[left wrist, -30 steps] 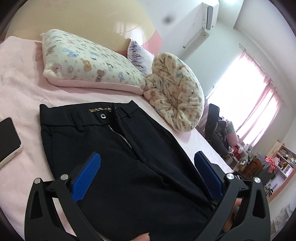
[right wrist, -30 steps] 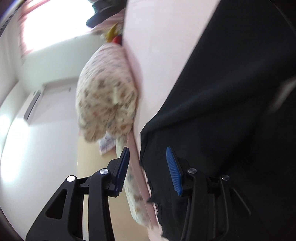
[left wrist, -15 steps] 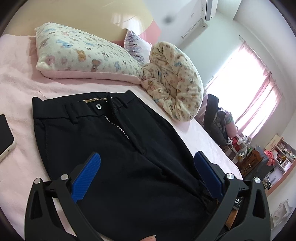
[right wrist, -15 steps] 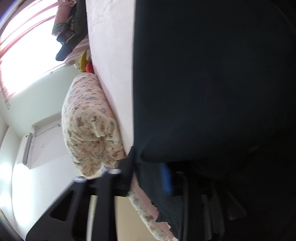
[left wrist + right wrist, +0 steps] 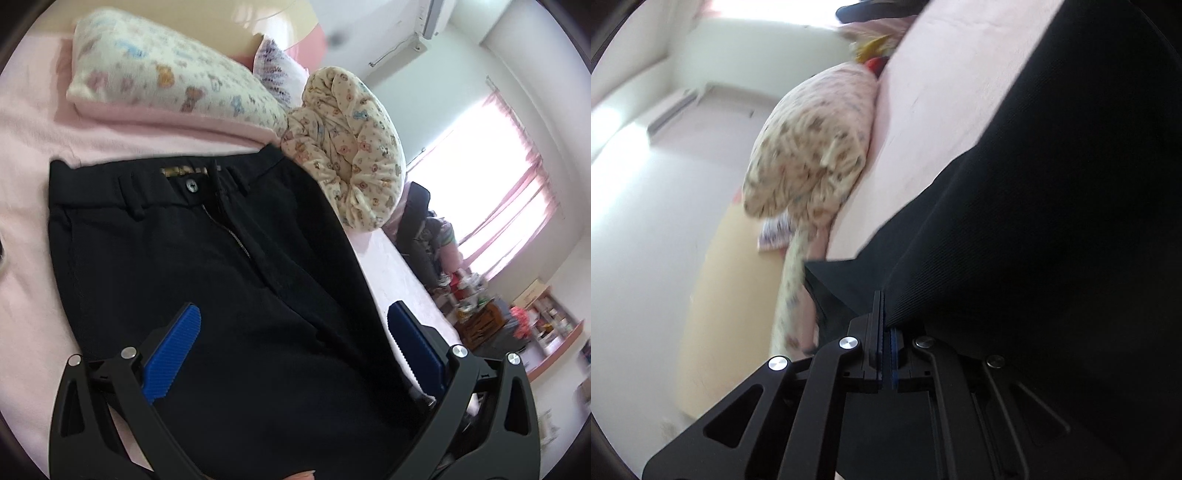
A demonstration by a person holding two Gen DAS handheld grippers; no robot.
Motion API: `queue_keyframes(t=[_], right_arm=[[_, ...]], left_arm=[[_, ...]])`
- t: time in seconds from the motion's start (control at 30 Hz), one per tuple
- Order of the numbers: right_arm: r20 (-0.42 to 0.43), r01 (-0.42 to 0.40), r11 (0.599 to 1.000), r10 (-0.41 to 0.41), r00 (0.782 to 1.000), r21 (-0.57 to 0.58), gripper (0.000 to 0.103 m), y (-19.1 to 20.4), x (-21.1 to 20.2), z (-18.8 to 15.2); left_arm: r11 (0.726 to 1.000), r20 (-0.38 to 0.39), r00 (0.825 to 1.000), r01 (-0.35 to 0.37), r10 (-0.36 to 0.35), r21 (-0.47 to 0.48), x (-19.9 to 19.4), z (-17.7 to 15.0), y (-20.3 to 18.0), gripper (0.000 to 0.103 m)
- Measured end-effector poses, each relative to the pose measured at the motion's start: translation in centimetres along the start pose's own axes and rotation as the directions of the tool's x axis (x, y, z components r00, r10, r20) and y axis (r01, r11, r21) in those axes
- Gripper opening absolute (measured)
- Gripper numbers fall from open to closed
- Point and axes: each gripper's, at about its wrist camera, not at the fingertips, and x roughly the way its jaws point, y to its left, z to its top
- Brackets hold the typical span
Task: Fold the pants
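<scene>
Black pants [image 5: 207, 280] lie flat on the pink bed sheet [image 5: 26, 155], waistband and button toward the pillows, zipper partly undone. My left gripper [image 5: 293, 306] hovers open just above the upper legs, one blue pad over the cloth and the other at its right edge, nothing pinched. In the right wrist view my right gripper [image 5: 881, 299] is shut on a fold of the pants [image 5: 1052, 221] near a corner of the fabric, its blue pads pressed together on the cloth. The cloth rises from the sheet there and fills the right side of that view.
A bear-print pillow [image 5: 166, 85] and a rolled bear-print blanket [image 5: 351, 147] lie just beyond the waistband. The bed's right edge runs past the blanket, with a dark chair piled with clothes [image 5: 424, 229] beside it. A phone's edge [image 5: 2, 254] shows at far left.
My right gripper has gone from open beside the pants' edge to shut on the fabric and has rolled. The left view has swung slightly; the phone has slipped almost out of frame.
</scene>
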Motion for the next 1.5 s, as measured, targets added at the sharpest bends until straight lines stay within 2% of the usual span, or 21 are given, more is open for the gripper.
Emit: queue_keyframes(t=[0.13,0.17,0.3,0.37,0.43,0.47,0.57,0.67,0.73,0.8,0.87,0.97,1.07,1.1,1.13,1.2,1.23,1.3,1.33,1.4,1.5], right_arm=[[0.037,-0.028,0.995,0.032,0.999,-0.100,0.003,-0.6,-0.9,-1.5],[0.055,-0.036,0.990,0.044,0.998,-0.140,0.003,-0.3,-1.0,-1.6],[0.049,-0.057,0.980,0.068,0.996,-0.189,0.003,-0.3,-1.1,-2.4],[0.050,-0.089,0.979,0.100,0.994,-0.183,0.003,-0.6,-1.4,-2.0],[0.042,-0.110,0.977,0.119,0.992,-0.181,0.003,-0.6,-1.5,-1.9],[0.037,-0.118,0.977,0.126,0.991,-0.176,0.003,-0.6,-1.4,-1.7],[0.019,-0.129,0.979,0.134,0.991,-0.160,0.003,-0.9,-1.4,-1.5],[-0.001,-0.127,0.979,0.129,0.992,-0.156,0.003,-0.9,-1.2,-1.5],[-0.012,-0.112,0.980,0.112,0.994,-0.162,0.003,-0.8,-1.1,-1.6],[-0.019,-0.097,0.981,0.095,0.995,-0.166,0.003,-0.8,-1.1,-1.7],[-0.027,-0.088,0.982,0.085,0.996,-0.166,0.003,-0.8,-1.1,-1.8],[-0.034,-0.076,0.983,0.072,0.997,-0.170,0.003,-0.8,-0.9,-2.2],[-0.037,-0.068,0.982,0.062,0.997,-0.176,0.003,-0.6,-0.7,-2.5],[-0.038,-0.067,0.982,0.061,0.997,-0.177,0.003,-0.3,-0.2,-2.5],[-0.038,-0.065,0.982,0.059,0.998,-0.178,0.003,-0.2,-0.1,-2.5],[-0.039,-0.064,0.982,0.058,0.998,-0.179,0.003,-0.3,0.0,-2.6],[-0.037,-0.064,0.982,0.058,0.998,-0.178,0.003,0.5,1.5,-1.8],[-0.036,-0.068,0.981,0.063,0.997,-0.181,0.003,0.5,1.5,-1.9],[-0.035,-0.069,0.981,0.064,0.997,-0.184,0.003,0.5,1.5,-1.8],[-0.034,-0.072,0.979,0.067,0.997,-0.191,0.003,0.5,1.4,-1.9],[-0.023,-0.088,0.977,0.085,0.996,-0.192,0.003,0.3,0.7,-1.9]], left_arm=[[0.991,-0.079,0.992,0.093,-0.101,-0.100,1.3,0.1,0.6,0.101],[0.990,-0.133,0.985,0.093,-0.107,-0.106,2.3,0.7,0.3,0.101],[0.996,-0.285,0.955,0.089,-0.085,0.000,6.8,4.4,-2.2,0.101],[0.995,-0.342,0.936,0.096,-0.083,0.019,9.7,6.4,-3.6,0.101],[0.995,-0.369,0.926,0.094,-0.076,0.030,12.2,8.0,-4.8,0.101],[0.996,-0.374,0.925,0.079,-0.059,0.040,13.8,9.0,-5.5,0.101],[0.999,-0.335,0.942,-0.010,0.027,0.052,17.1,10.7,-6.5,0.101],[0.995,-0.329,0.939,-0.091,0.102,0.048,20.2,11.5,-6.9,0.101],[0.995,-0.329,0.939,-0.096,0.104,0.039,21.7,12.0,-6.9,0.101],[0.994,-0.279,0.954,-0.099,0.111,0.055,22.8,12.2,-7.2,0.101],[0.991,-0.251,0.960,-0.114,0.128,0.068,23.5,12.1,-7.2,0.101],[0.981,-0.259,0.948,-0.160,0.184,0.110,25.4,11.9,-7.3,0.101],[0.988,-0.278,0.948,-0.140,0.152,0.065,26.6,11.8,-6.7,0.099],[0.991,-0.290,0.947,-0.128,0.135,0.044,27.0,11.8,-6.5,0.090],[0.992,-0.300,0.945,-0.123,0.127,0.034,27.3,11.7,-6.4,0.073],[0.991,-0.335,0.933,-0.134,0.133,0.020,28.1,11.5,-6.0,0.053],[0.990,-0.347,0.928,-0.140,0.133,0.007,28.3,11.3,-5.7,0.043],[0.988,-0.341,0.932,-0.147,0.124,-0.042,28.1,11.2,-4.8,0.029],[0.987,-0.329,0.938,-0.141,0.107,-0.081,27.7,11.2,-4.2,0.017],[0.984,-0.310,0.945,-0.146,0.109,-0.098,26.9,11.2,-3.9,0.007],[0.985,-0.250,0.960,-0.148,0.122,-0.089,24.9,11.3,-4.3,0.006]])
